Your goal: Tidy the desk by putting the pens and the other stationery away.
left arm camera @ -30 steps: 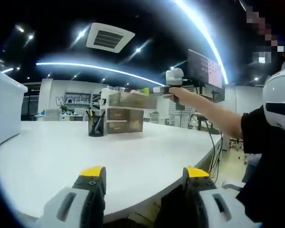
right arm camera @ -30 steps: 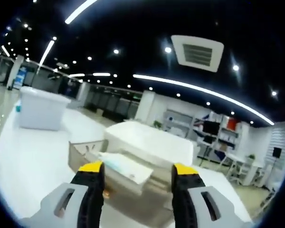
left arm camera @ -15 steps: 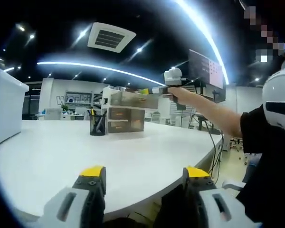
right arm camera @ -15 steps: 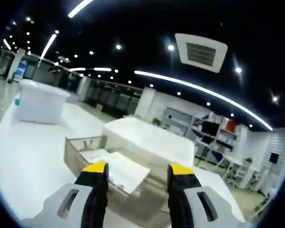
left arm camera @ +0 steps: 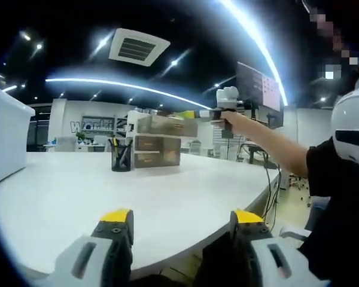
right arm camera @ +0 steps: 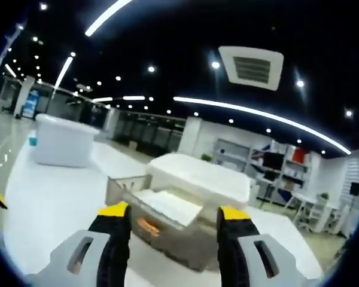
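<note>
Desk tidy: right hand-held gripper at the open top drawer.
Left gripper view: one pen cup beside one drawer unit, far table edge; left hand-held gripper open, empty. Right gripper view: white sheet in drawer; right hand-held gripper open.

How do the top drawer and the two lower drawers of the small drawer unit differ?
The top drawer is pulled out toward the right gripper, while the two lower drawers sit closed and flush. The top drawer shows a white item lying inside; the contents of the lower ones are hidden. All look translucent grey-brown.
</note>
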Available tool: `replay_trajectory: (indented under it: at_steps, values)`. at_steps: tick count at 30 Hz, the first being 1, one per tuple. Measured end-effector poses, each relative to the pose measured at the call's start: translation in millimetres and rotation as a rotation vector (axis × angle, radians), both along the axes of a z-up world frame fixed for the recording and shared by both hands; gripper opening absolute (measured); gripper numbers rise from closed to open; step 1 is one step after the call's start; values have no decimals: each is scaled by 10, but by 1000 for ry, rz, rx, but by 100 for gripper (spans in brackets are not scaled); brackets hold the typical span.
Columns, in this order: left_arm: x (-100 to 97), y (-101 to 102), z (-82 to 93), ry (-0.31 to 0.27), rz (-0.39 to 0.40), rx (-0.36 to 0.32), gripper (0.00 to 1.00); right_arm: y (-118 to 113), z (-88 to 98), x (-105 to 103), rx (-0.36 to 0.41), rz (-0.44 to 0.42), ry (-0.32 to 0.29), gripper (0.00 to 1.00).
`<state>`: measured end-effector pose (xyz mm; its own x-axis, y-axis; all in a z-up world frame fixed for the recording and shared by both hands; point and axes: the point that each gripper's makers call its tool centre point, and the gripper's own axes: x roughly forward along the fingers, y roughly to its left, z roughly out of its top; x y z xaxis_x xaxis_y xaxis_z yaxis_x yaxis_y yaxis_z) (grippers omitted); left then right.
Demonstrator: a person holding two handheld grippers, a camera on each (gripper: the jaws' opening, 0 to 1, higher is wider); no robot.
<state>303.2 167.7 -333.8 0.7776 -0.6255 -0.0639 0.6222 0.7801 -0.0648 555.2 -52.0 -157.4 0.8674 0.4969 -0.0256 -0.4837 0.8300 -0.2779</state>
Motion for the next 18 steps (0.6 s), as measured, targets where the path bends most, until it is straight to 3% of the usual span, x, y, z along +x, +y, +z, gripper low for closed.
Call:
replay_trajectory:
  at_steps: [8,18]
  values:
    - [11,-93,9,1,-16,10,65,-1,-225,-500,22,48,-5,59]
    - [29,-182,3,5,-31,26,65,-175,-523,-932,67,76,2,61]
